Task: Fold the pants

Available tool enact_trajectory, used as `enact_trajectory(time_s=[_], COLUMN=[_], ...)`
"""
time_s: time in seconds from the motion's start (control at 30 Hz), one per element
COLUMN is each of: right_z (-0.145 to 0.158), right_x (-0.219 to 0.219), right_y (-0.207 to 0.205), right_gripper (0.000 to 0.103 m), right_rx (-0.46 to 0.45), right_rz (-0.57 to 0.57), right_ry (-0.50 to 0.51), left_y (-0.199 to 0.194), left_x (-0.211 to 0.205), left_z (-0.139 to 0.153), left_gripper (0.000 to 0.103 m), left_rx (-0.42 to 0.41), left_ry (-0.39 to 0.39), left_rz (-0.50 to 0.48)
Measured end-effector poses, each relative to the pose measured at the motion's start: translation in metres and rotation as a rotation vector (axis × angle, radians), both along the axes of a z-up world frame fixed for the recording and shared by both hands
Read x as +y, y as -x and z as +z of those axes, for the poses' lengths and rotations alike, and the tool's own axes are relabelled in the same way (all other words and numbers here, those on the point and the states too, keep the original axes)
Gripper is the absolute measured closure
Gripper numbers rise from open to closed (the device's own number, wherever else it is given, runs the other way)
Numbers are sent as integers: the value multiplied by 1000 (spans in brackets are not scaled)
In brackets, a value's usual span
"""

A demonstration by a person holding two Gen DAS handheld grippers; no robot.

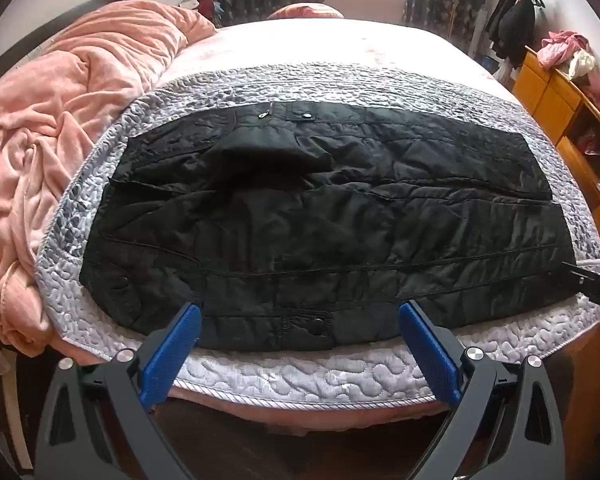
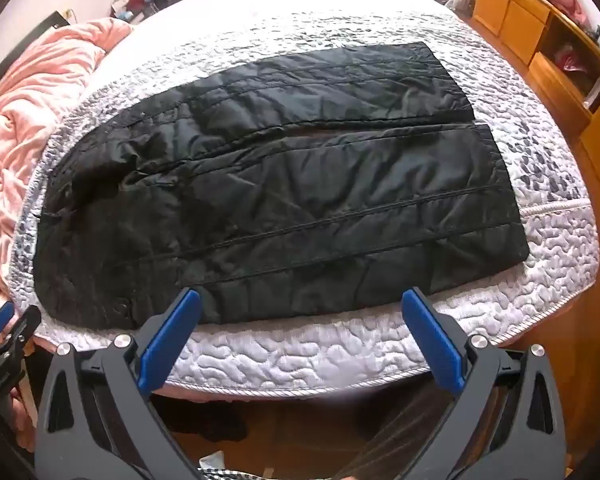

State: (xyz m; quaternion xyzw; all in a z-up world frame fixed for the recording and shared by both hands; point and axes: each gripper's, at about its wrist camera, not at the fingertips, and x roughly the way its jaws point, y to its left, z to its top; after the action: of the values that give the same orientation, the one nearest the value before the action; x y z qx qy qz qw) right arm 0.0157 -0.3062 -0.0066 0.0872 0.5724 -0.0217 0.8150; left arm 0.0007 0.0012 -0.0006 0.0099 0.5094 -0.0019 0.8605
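Note:
Black quilted pants point(image 1: 320, 216) lie spread flat across the grey quilted cover point(image 1: 300, 376) at the foot of the bed, waist to the left and both legs side by side running right. My left gripper point(image 1: 300, 312) hovers open over the near edge of the pants by the waist snap, nothing between its blue pads. In the right wrist view the same pants point(image 2: 284, 200) fill the middle, leg hems at the right. My right gripper point(image 2: 300, 296) hangs open above the near leg's edge, holding nothing. The left gripper point(image 2: 4, 332) shows at the far left there.
A crumpled pink blanket point(image 1: 60, 140) is heaped on the bed's left side. A yellow wooden cabinet point(image 1: 560, 112) with clothes on top stands to the right. Wooden floor point(image 2: 300, 432) lies below the near bed edge. Curtains and a window are at the back.

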Motion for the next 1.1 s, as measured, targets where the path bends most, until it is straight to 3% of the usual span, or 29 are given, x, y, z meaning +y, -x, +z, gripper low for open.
enact_trajectory(time_s=[0.17, 0.23, 0.4, 0.63, 1.1], right_z=[-5, -1, -5, -7, -6], right_x=[6, 2, 1, -2, 6], right_y=[-11, -1, -2, -3, -3], right_gripper=[3, 3, 3, 3, 3], right_rx=[25, -22, -9, -11, -11], right_rz=[12, 20, 6, 10, 34], right_ry=[20, -14, 27, -17, 16], left_y=[-1, 0, -6, -1, -2], left_x=[4, 3, -3, -1, 0], left_z=[1, 4, 1, -4, -9], left_gripper=[4, 4, 4, 4, 4], left_rx=[3, 5, 9, 6, 20], left_ry=[-17, -22, -39, -36, -39], left_rz=[6, 7, 12, 16, 24])
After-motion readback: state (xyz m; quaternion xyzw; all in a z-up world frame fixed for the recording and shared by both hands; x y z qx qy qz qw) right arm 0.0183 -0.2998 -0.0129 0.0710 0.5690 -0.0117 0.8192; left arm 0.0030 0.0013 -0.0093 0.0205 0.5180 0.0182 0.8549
